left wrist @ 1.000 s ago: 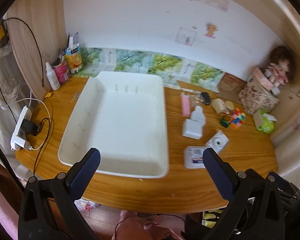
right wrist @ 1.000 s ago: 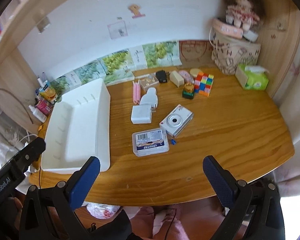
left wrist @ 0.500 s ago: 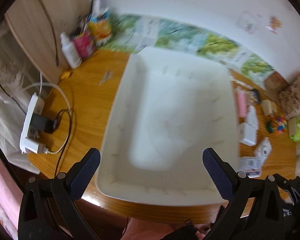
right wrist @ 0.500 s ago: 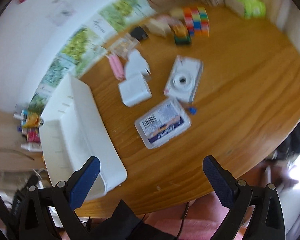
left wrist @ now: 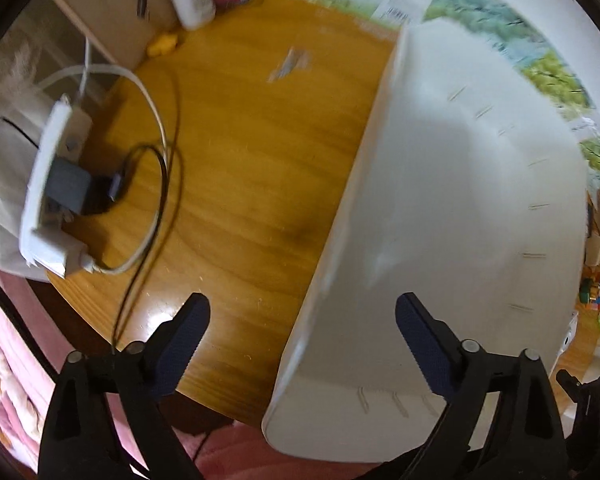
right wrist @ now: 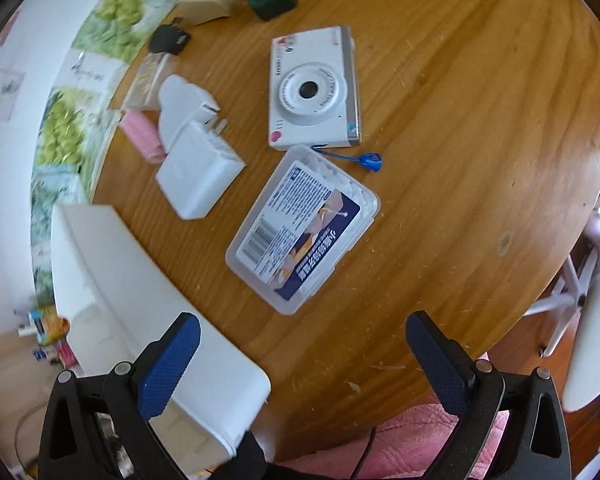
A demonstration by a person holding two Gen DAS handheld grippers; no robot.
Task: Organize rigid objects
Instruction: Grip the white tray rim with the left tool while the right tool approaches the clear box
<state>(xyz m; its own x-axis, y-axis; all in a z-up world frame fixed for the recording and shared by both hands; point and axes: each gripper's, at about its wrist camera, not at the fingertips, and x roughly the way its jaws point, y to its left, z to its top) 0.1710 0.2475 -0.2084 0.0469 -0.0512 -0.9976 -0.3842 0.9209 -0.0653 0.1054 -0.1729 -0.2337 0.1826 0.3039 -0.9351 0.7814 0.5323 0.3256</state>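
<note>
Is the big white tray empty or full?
Empty. The white tray shows only its bare bottom; the camera lies outside it on the table.

A large white tray (left wrist: 480,208) is sitting empty on the wooden table, its near corner overhanging the table's edge. Just beside it a clear plastic box (right wrist: 302,228) with a blue-and-white label is lying flat, with a white toy camera (right wrist: 314,88) lying lens-up just behind it. A white plug adapter (right wrist: 198,174) is resting between the tray and the camera.
</note>
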